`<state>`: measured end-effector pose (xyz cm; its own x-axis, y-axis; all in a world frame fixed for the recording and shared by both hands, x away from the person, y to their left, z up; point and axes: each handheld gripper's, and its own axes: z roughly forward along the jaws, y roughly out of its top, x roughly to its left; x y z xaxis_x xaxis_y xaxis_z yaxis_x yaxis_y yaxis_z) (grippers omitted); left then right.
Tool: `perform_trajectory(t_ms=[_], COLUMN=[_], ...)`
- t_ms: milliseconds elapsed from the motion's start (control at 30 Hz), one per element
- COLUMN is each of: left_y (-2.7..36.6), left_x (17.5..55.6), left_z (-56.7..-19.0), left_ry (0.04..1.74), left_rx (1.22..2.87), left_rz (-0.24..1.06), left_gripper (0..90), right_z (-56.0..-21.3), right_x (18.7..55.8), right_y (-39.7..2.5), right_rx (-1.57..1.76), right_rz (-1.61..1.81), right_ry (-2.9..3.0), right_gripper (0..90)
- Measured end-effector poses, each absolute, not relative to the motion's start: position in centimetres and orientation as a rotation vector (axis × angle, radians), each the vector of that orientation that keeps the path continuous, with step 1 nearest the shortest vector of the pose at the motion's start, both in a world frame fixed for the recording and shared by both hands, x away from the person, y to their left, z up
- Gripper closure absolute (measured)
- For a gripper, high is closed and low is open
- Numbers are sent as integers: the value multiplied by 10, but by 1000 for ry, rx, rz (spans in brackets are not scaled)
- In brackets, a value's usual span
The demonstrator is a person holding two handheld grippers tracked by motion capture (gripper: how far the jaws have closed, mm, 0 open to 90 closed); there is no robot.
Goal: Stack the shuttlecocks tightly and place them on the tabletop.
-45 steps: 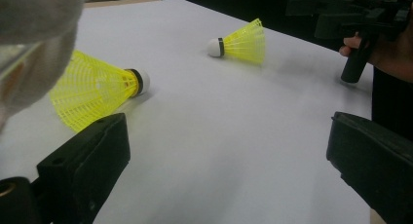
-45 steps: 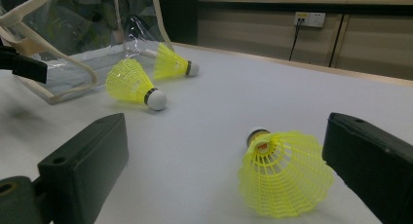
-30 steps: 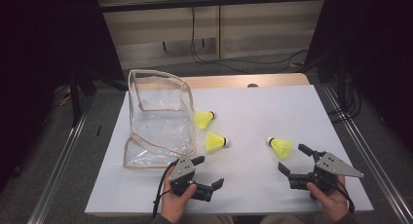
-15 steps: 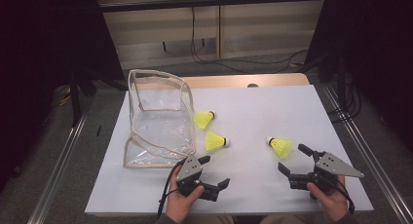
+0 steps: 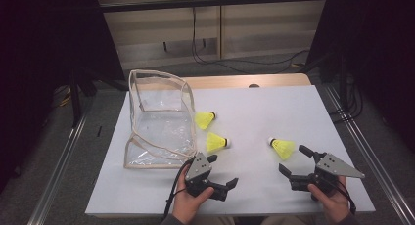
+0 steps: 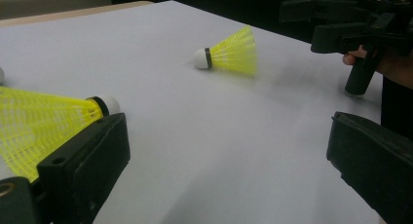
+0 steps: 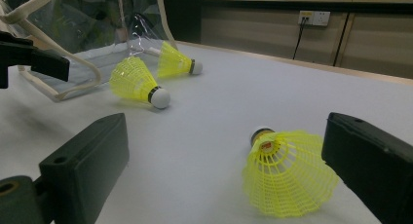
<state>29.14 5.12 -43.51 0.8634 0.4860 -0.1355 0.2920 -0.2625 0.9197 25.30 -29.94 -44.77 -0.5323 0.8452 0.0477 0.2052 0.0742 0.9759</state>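
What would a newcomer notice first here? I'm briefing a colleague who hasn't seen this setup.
Three bright yellow plastic shuttlecocks lie on the white table: two beside the clear plastic zip pouch standing open at the left, one apart at the right. Nearest the camera, the black left gripper and black right gripper are hand-held, jaws open, empty.

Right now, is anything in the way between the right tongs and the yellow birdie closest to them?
No. The right tongs are open, and bare white table lies between them and the nearest shuttlecock.
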Motion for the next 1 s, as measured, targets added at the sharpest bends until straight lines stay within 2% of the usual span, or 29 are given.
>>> perform_trajectory(t_ms=[1000], left_y=[26], left_x=[308], left_z=[-421], left_ry=[667], left_rx=[1853], left_rz=[266], left_gripper=[21], right_z=[-448], right_x=[253], right_y=[-300], right_rx=[1044], right_rz=[1486], right_ry=[1800], right_gripper=[29])
